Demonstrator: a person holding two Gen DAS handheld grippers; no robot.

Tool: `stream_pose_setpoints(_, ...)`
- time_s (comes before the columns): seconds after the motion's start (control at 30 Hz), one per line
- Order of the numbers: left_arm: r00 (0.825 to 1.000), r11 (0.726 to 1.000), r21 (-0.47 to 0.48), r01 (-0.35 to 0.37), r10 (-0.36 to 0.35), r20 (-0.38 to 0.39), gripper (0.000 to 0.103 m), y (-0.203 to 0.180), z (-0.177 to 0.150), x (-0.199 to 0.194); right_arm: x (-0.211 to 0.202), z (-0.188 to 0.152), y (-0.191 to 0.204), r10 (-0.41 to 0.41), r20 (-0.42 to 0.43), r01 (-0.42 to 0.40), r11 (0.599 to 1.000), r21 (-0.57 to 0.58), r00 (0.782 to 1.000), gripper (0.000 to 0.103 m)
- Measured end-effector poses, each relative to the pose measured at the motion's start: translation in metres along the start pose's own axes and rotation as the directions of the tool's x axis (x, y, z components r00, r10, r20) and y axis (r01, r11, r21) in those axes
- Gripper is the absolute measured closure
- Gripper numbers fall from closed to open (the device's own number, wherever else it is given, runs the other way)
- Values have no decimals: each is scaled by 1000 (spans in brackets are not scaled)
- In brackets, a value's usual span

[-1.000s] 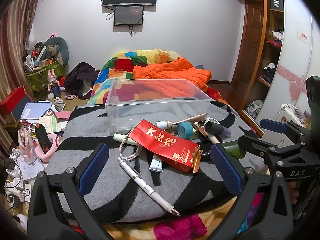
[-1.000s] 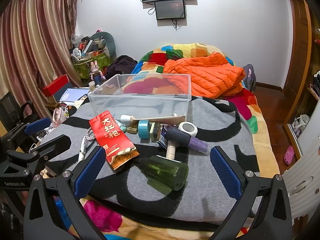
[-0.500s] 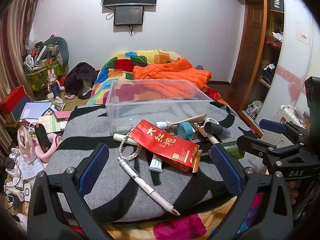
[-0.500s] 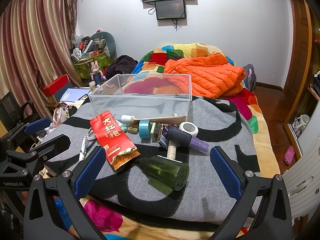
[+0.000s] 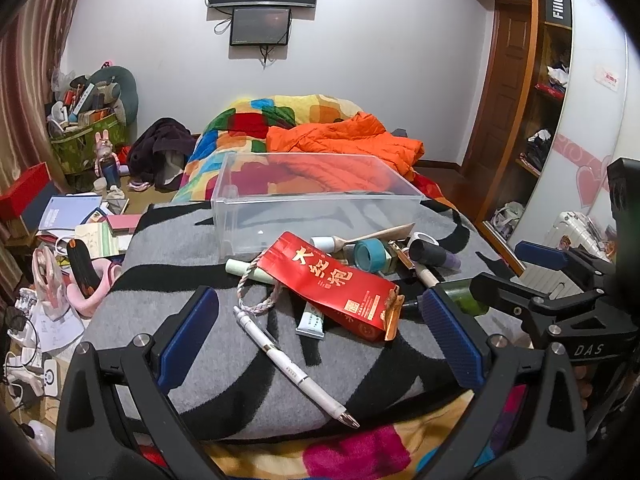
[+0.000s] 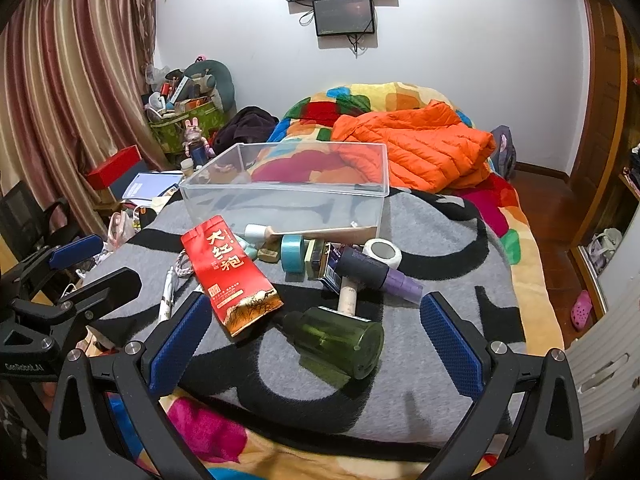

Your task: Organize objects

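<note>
**Desk:** While both tools hang short of the pile, what does the left wrist view show?

**Photographer:** The left gripper [image 5: 318, 336] is spread wide, holding nothing, low over a grey blanket [image 5: 168, 248] on the bed. A white pen [image 5: 294, 364] lies between its fingers, closest to the near edge. Beyond it a red tea packet [image 5: 332, 280] rests on a small tube [image 5: 311, 320] and a braided cord [image 5: 256, 298]. The clear bin [image 5: 316, 216] stands empty just behind the heap, its front wall nearly touching it.

**Desk:** And the right wrist view?

**Photographer:** The right gripper [image 6: 316, 332] is also parted and empty. A green bottle [image 6: 340, 340] lies on its side between its fingers, with a white cylinder [image 6: 349, 296] and a dark-and-purple bottle [image 6: 380, 274] crossing just behind. Teal tape [image 6: 292, 252] and a white tape roll [image 6: 382, 254] sit nearer the bin [image 6: 288, 196].

**Desk:** What might go wrong?

**Photographer:** I'd judge the bottle the risk: round and on soft bedding, it could roll from a glancing pinch toward the near edge. Pulling the packet could drag the cord and tube along. The pen lies flat, so fingers may dig into the blanket instead.

**Desk:** Room to work?

**Photographer:** Open blanket lies right of the pile. On the left the floor clutter [image 5: 68, 248] sits close below the bed edge, and the two grippers are near enough to each other to collide.
</note>
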State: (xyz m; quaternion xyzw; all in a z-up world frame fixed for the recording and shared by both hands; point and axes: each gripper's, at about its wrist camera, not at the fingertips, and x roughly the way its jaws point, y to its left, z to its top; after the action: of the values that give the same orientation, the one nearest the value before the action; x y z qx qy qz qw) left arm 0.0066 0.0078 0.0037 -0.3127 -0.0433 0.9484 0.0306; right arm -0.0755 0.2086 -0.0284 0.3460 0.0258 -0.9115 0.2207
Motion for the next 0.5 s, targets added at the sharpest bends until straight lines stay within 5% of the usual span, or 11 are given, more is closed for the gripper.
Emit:
stream_pose_setpoints(0.17, 1000, 1000, -21, -14, 13, -27, 1, 5, -9, 6, 4, -5, -4, -3, -13, 3, 1000, 4, 1000, 0)
stream_pose_setpoints(0.27, 997, 999, -31, -26, 23, -75, 15, 8, -18, 15, 8, -11, -9, -13, -30, 13, 1000, 10, 999, 0)
stream_pose_setpoints(0.5, 980, 993, -86, -76, 59, -191, 21, 23, -38, 48, 29, -27, -25, -17, -99, 22, 998, 55, 995, 1)
